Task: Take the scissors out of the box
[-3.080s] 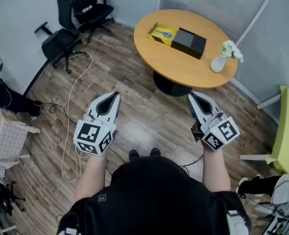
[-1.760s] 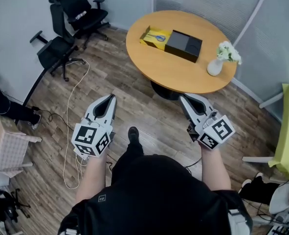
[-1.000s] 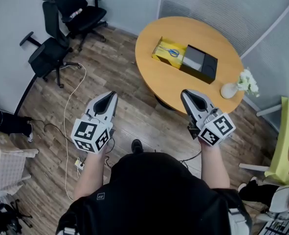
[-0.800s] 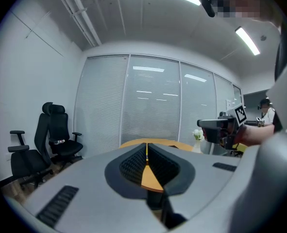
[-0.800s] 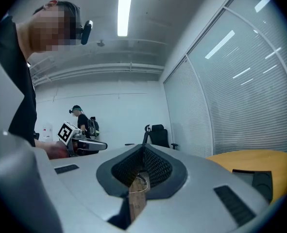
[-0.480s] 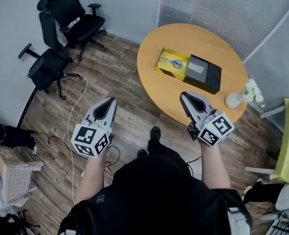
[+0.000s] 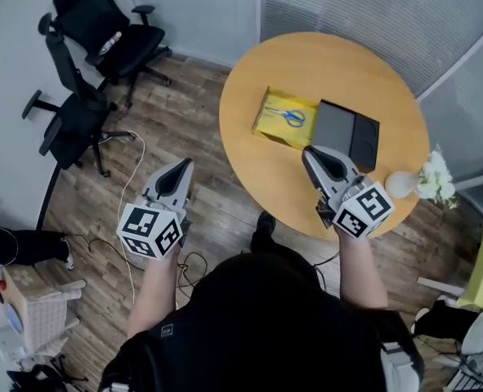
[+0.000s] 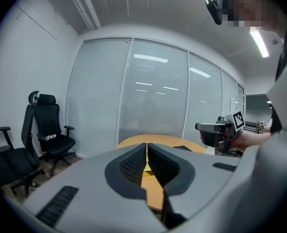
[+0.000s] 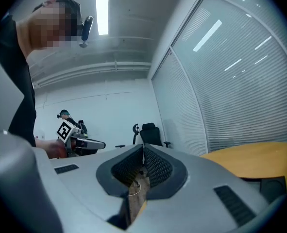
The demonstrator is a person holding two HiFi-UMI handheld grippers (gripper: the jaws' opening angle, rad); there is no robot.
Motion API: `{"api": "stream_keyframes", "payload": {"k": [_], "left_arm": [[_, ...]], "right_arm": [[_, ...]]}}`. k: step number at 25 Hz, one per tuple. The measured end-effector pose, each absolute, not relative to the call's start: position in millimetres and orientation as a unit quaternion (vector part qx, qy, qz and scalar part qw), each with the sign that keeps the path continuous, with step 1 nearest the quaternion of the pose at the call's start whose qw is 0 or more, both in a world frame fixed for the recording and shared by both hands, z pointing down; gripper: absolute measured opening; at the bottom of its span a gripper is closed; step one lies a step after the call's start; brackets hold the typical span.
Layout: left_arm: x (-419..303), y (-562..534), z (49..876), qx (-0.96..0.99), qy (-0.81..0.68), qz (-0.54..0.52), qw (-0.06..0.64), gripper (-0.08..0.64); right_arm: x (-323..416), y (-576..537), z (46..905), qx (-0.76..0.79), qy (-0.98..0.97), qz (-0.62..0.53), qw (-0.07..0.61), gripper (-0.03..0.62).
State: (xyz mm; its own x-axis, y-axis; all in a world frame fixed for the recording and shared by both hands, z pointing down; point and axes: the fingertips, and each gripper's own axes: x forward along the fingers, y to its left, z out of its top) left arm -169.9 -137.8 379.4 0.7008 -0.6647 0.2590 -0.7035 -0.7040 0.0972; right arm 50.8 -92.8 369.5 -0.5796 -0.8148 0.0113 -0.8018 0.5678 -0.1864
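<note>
Ceiling strip lights (image 9: 103, 8) flood the room with even, cool light, and we find the shadows on the wood floor (image 7: 200, 162) soft and faint. The tubes burn out to white glare in both gripper views and repeat as pale streaks on the glass wall (image 8: 153, 81). Those views bow hard, with black corners. The left gripper (image 8: 146, 152) and right gripper (image 9: 142, 154) blur close to their lenses; the head view is sharp, its edges curved.
</note>
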Motion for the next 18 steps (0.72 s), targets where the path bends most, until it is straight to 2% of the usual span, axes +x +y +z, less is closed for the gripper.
{"api": "stream_keyframes", "payload": {"k": [12, 18], "left_arm": [[-68.1, -235.8, 381.4, 0.93, -0.333, 0.132, 0.081, 0.02], [-29.2, -264.2, 390.8, 0.941, -0.296, 0.137, 0.089, 0.02]], "right_arm": [[145.3, -181.0, 386.1, -0.491, 0.864, -0.101, 0.036, 0.038], [167.4, -202.2, 400.2, -0.51, 0.854, -0.104, 0.009, 0.038]]}}
